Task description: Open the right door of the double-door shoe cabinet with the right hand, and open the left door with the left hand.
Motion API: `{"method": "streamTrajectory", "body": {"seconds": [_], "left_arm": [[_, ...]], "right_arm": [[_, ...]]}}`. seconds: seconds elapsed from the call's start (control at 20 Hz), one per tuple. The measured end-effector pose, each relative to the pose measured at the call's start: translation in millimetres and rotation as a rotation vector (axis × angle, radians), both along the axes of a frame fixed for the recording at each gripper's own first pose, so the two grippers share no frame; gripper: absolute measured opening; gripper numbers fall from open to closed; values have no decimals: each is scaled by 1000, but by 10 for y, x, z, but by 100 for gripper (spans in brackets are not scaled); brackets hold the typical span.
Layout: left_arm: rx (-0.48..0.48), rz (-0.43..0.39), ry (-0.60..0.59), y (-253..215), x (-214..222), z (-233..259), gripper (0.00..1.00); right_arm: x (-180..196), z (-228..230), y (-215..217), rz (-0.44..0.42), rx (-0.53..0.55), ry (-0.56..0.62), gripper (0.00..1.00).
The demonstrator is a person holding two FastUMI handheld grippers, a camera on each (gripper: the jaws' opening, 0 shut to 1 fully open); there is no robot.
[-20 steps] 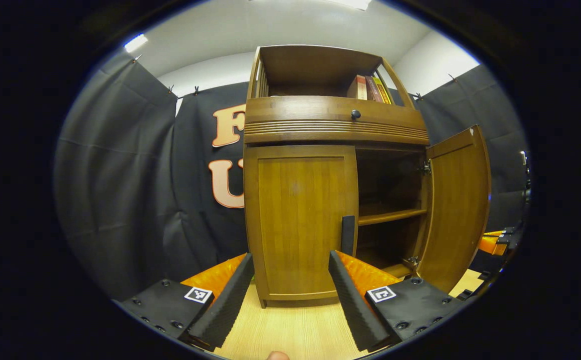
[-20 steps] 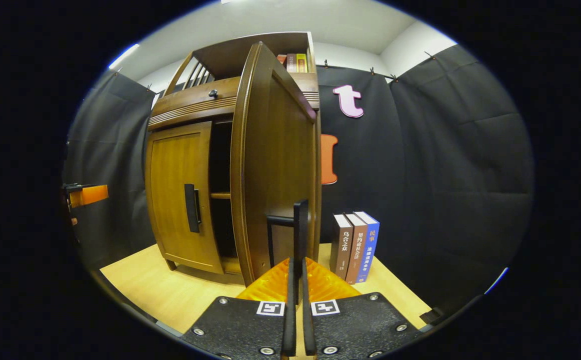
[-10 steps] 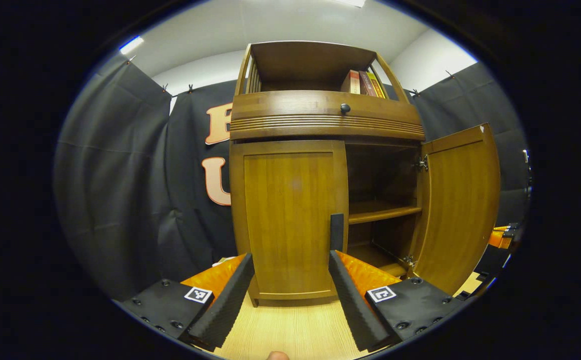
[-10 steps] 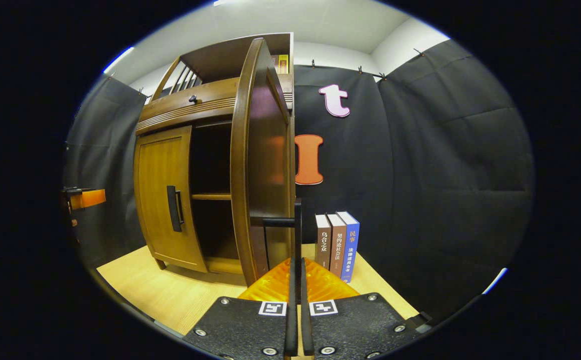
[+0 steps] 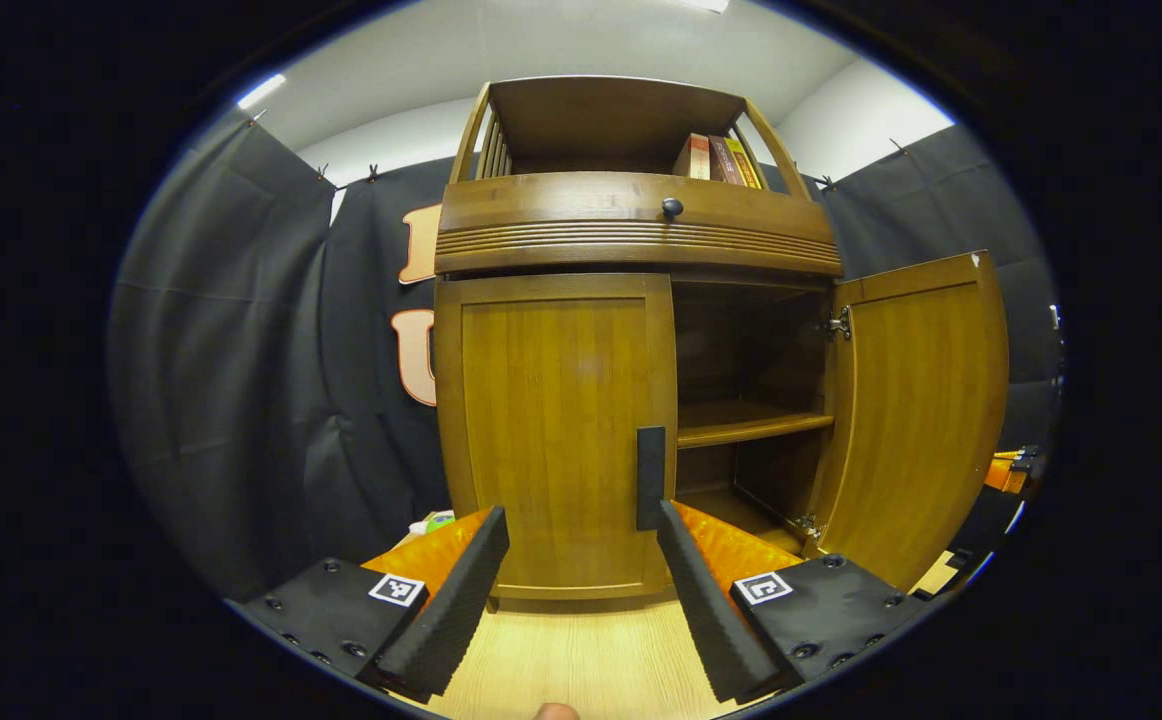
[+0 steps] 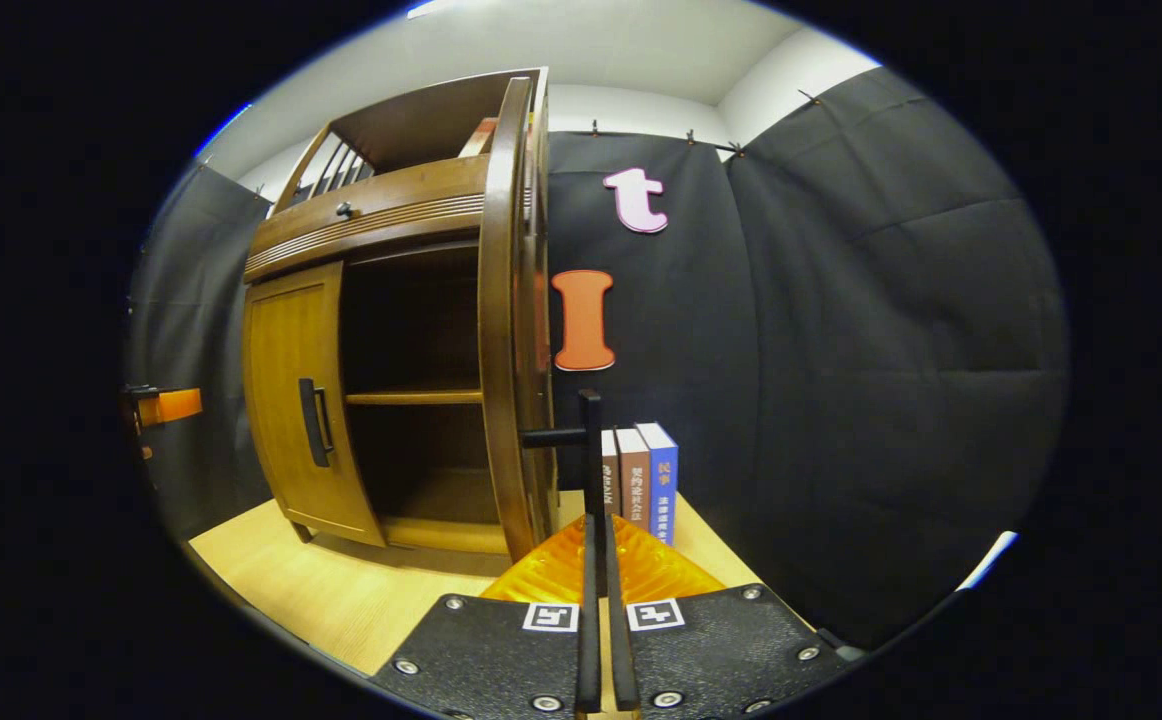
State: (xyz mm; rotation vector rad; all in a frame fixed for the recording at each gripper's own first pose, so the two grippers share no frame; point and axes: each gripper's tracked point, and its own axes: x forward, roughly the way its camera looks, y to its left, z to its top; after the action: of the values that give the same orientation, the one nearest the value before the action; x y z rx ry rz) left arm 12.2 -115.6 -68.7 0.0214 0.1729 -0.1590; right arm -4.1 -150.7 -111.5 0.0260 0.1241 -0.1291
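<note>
Right door (image 6: 513, 330) swung wide | right hand-held gripper (image 6: 596, 560) clamps its handle (image 6: 591, 450) | left hand-held gripper (image 5: 581, 560) spread wide

You'll find pale Chinese characters running down the spines of the upright brown book (image 6: 633, 478) and the blue book (image 6: 663, 475) standing beside the brown wooden shoe cabinet (image 6: 381, 215), but they are too small to read with certainty. The red and yellow books (image 5: 716, 160) on its top shelf give you nothing legible.

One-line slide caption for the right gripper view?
Right gripper shut on the open right door's handle; left door closed.
</note>
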Motion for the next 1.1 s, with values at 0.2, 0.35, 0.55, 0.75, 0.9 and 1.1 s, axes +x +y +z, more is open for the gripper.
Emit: {"method": "streamTrajectory", "body": {"seconds": [0.2,0.35,0.55,0.75,0.9,1.1], "left_arm": [[7,-19,4,-157,70,-86,96],[10,-41,10,-283,141,-192,96],[-5,-66,24,-504,343,-281,96],[-5,-74,26,-649,586,-427,96],[12,-77,28,-745,813,-515,96],[-11,-80,72,-844,1051,-737,96]], "right_arm": [[-122,45,-56,-6,11,-5,6],[-213,133,-60,-16,-2,-22,7],[-288,235,5,-4,-7,-34,24],[-298,295,14,-5,0,-44,52],[-316,345,-42,-20,2,-52,82],[-346,386,-58,-23,8,-64,83]]}}
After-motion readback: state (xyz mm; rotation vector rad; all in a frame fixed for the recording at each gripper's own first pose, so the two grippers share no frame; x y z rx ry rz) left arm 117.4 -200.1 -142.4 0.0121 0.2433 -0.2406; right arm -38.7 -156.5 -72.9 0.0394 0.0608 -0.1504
